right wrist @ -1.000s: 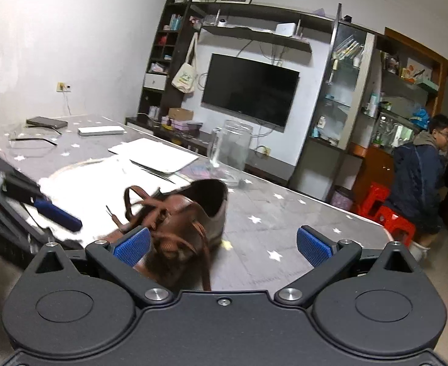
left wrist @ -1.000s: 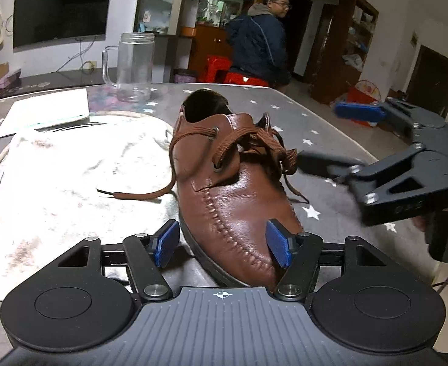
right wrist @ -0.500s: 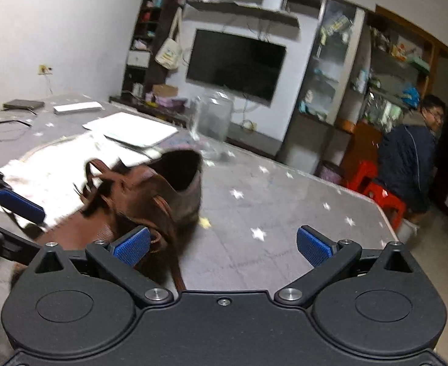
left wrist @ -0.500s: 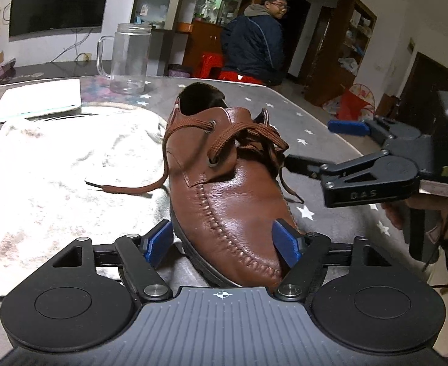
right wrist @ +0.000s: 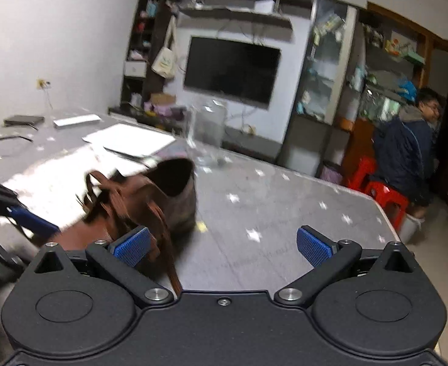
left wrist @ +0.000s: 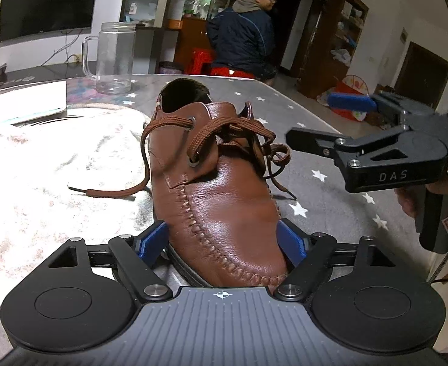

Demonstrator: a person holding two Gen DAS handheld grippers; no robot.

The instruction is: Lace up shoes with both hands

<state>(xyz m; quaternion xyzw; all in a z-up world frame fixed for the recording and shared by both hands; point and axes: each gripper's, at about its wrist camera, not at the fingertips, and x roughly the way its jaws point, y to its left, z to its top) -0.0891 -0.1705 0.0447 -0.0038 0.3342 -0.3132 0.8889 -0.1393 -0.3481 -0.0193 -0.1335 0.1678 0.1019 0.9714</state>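
A brown leather shoe (left wrist: 224, 201) lies on the grey star-patterned table (left wrist: 330, 164) with its toe pointing at me. My left gripper (left wrist: 221, 241) is open and straddles the toe, a blue pad close against each side. The brown lace (left wrist: 230, 128) crosses loosely through the eyelets. One end (left wrist: 108, 190) trails left onto a white cloth, the other (left wrist: 280, 183) hangs down the right side. My right gripper (left wrist: 324, 122) hovers open just right of the lace loops. In the right wrist view, that gripper (right wrist: 222, 245) has the blurred shoe (right wrist: 163, 195) by its left pad.
A white cloth (left wrist: 41, 167) covers the table left of the shoe. Behind it stand a glass mug (left wrist: 111, 58) and white papers (left wrist: 26, 103). The table edge (left wrist: 400, 244) runs near the hand holding the right gripper. A person (left wrist: 242, 36) sits on a red stool beyond the table.
The shoe's toe now sits deeper between my left fingers, which have spread a little. The right gripper has shifted near the lace side, and its view is motion-blurred.
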